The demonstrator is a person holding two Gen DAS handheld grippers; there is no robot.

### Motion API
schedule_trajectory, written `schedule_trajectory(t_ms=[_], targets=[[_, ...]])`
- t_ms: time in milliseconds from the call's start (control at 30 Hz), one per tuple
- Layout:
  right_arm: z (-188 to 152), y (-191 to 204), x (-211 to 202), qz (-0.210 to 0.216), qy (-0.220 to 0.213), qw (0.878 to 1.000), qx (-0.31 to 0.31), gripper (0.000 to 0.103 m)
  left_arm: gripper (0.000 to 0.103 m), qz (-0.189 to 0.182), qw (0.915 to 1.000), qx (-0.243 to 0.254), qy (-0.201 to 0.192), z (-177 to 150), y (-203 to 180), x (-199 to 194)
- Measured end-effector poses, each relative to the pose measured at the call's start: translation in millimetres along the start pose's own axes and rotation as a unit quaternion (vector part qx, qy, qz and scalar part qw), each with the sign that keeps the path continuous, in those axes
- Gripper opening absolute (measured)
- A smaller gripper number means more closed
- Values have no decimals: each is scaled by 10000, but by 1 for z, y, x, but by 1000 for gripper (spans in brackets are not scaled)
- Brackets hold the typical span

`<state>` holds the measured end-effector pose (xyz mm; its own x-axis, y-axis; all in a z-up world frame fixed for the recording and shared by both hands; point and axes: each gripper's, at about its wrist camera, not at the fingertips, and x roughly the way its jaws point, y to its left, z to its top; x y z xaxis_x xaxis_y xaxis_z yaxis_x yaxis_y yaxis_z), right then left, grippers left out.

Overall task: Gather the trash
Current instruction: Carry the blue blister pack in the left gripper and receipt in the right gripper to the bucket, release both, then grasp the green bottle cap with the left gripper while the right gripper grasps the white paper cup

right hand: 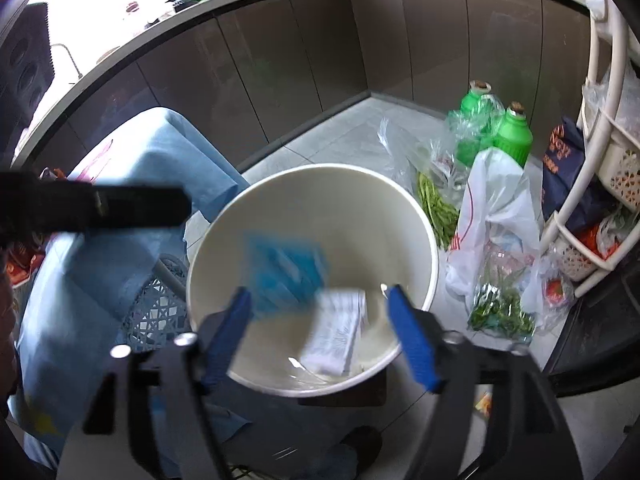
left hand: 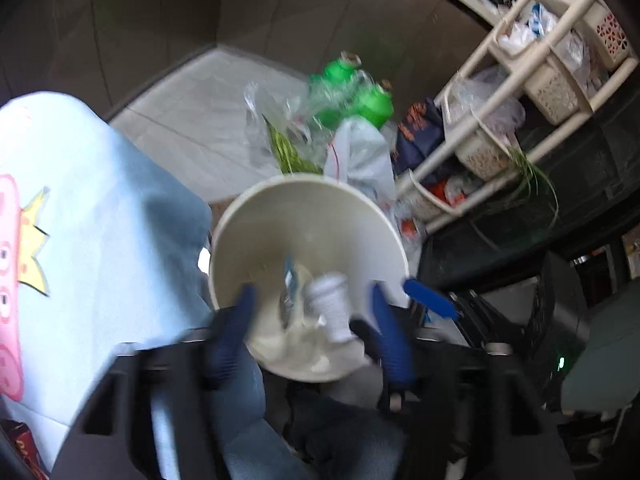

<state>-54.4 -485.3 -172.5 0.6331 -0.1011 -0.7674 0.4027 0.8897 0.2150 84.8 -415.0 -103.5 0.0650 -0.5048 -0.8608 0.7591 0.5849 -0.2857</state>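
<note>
Both grippers over a white bucket [right hand: 416, 216] on the kitchen floor, pointing steeply down into it.

Left gripper [left hand: 312, 300]: jaws wide, nothing pinched. Crumpled white paper [left hand: 332, 308] loose between the blue fingers [left hand: 236, 320], blurred, touching neither pad, down inside the bucket [left hand: 360, 216]. Tip of the other gripper poking in at 3 o'clock of the rim.

Right gripper [right hand: 318, 300]: jaws wide too, holding nothing. Blue wrapper [right hand: 284, 276] blurred at about 10 o'clock from the gap, white printed wrapper [right hand: 340, 328] lower, toward 5 o'clock. Can't tell if either has landed on the bottom or is in mid-air. Black bar of the left gripper crossing the frame at 9 o'clock.

Around the bucket: light blue cloth [right hand: 132, 216] draped over a grey basket [right hand: 156, 312] at 9 o'clock, two green bottles [right hand: 514, 136] at 1 o'clock, clear bag of green beans [right hand: 436, 208] just beside the rim at 2 o'clock, white plastic bag [right hand: 500, 216] at 3 o'clock, cream rack [right hand: 600, 184] farther right. Brown cabinet fronts [right hand: 304, 52] up at 12 o'clock.
</note>
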Motion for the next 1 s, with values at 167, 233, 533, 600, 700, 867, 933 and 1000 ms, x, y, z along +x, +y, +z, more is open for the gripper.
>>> schedule_trajectory(t_ms=[167,233,533,600,700,867,933,1000], targets=[[0,1,-10,138,-113,9998,-72,99,94,113,9990,-97,-425,0,3,-20],[2,0,-13,162,-109,9998,-66,99,94,171,9983,-145,-538,0,4,-26],[11,15,-33,129,-218,9996,-146,100,94,214,9968,-208,-743,1,3,-51],[13,18,-40,119,-253,9995,-160,100,94,222,9962,-220,-810,1,2,-60],[17,26,-54,121,-338,9991,-206,100,94,232,9950,-240,-944,-1,1,-77],[24,46,-81,158,-517,9979,-348,100,95,348,9907,-293,-1279,-14,4,-119],[26,56,-89,211,-564,9974,-403,100,95,380,9889,-376,-1384,-21,8,-135],[26,68,-98,233,-563,9970,-471,100,95,446,9871,-454,-1470,-31,13,-155]])
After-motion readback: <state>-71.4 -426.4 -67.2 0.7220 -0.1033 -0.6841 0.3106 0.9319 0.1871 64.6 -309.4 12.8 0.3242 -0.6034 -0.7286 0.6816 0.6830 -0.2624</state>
